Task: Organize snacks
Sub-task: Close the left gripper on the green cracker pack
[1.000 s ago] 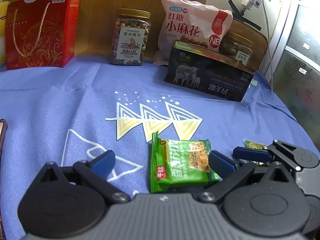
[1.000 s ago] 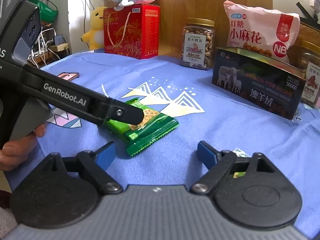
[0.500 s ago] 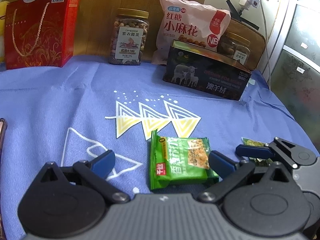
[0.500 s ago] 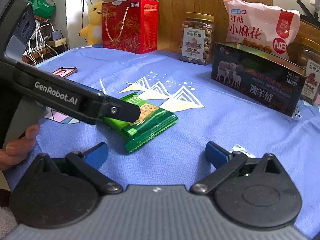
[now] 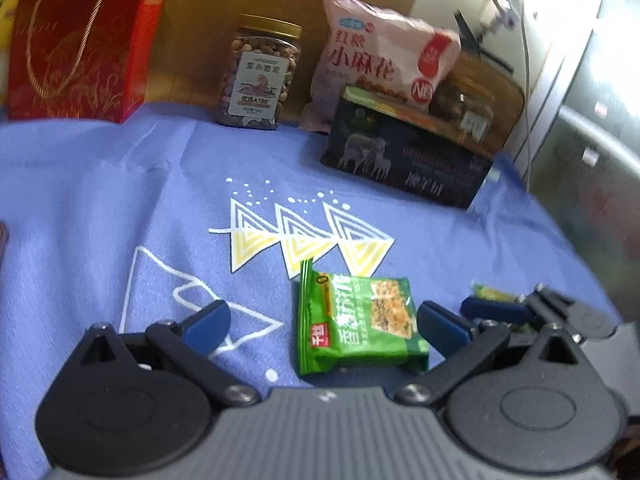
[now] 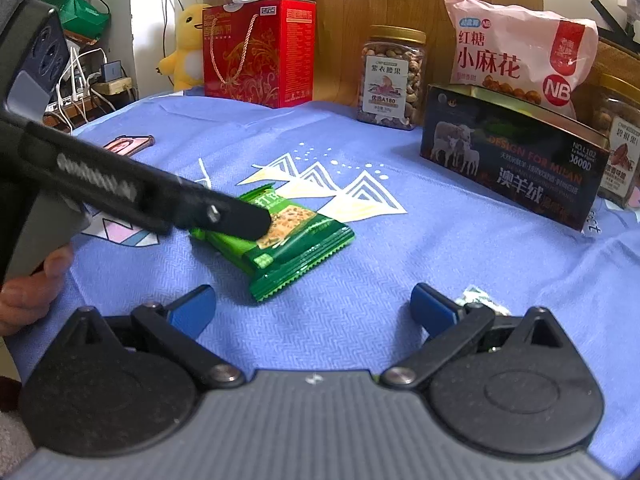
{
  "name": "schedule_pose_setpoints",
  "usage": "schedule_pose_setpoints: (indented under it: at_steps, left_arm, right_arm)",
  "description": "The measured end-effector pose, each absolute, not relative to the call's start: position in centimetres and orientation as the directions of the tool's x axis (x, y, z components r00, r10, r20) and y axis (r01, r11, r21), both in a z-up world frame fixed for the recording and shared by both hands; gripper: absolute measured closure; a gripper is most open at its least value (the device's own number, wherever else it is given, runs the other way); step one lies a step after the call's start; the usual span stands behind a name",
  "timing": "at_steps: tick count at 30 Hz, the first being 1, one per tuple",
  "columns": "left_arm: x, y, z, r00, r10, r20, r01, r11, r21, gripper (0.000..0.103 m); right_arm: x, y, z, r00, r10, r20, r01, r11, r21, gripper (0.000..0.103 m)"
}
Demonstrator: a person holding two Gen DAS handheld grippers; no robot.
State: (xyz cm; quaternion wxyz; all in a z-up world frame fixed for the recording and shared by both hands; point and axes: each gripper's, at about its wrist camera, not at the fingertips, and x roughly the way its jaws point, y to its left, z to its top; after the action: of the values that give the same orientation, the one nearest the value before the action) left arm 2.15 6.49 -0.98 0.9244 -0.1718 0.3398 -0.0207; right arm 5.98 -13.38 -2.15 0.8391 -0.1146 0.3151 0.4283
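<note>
A green cracker packet (image 5: 356, 322) lies flat on the blue cloth, just left of my left gripper's right finger. My left gripper (image 5: 324, 322) is open and empty, with the packet partly between its fingers. In the right wrist view the packet (image 6: 288, 240) lies ahead and left, and the left gripper's body (image 6: 168, 200) reaches over its near end. My right gripper (image 6: 312, 306) is open and empty. A small green-and-white wrapper (image 6: 480, 300) lies behind its right finger; it also shows in the left wrist view (image 5: 492, 294).
At the back stand a red gift box (image 6: 260, 52), a nut jar (image 6: 392, 76), a pink snack bag (image 6: 520, 52), a dark open tin box (image 6: 512, 156) and another jar (image 6: 620, 140). A phone (image 6: 128, 144) lies at the left on the blue cloth (image 6: 400, 248).
Both grippers have drawn back and up a little. The packet sits slightly farther ahead in both views. Both stay open.
</note>
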Motion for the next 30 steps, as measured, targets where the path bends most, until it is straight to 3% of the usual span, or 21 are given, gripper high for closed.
schedule_pose_setpoints:
  at_steps: [6, 12, 18, 25, 30]
  left_arm:
    - [1.6, 8.0, -1.2, 0.782, -0.219, -0.584, -0.066, 0.902, -0.426, 0.000]
    - [1.7, 6.9, -1.1, 0.776, -0.178, -0.605, -0.064, 0.932, -0.357, 0.000]
    - [1.5, 7.1, -1.2, 0.782, -0.184, -0.595, -0.059, 0.929, -0.365, 0.000]
    - [1.6, 4.6, -1.2, 0.764, -0.100, -0.638, -0.035, 0.980, -0.195, 0.000]
    - [1.5, 4.6, -1.3, 0.767, -0.091, -0.635, -0.044, 0.980, -0.194, 0.000]
  right_arm:
    - [6.1, -13.5, -2.1, 0.419, 0.649, -0.635, -0.800, 0.594, 0.078, 0.000]
    - [6.1, -13.6, -2.1, 0.413, 0.651, -0.637, -0.806, 0.587, 0.077, 0.000]
    - [6.1, -13.6, -2.1, 0.413, 0.652, -0.636, -0.807, 0.586, 0.077, 0.000]
    - [6.0, -13.7, -2.1, 0.413, 0.652, -0.636, -0.807, 0.586, 0.077, 0.000]
    - [5.9, -13.6, -2.1, 0.413, 0.652, -0.635, -0.806, 0.587, 0.077, 0.000]
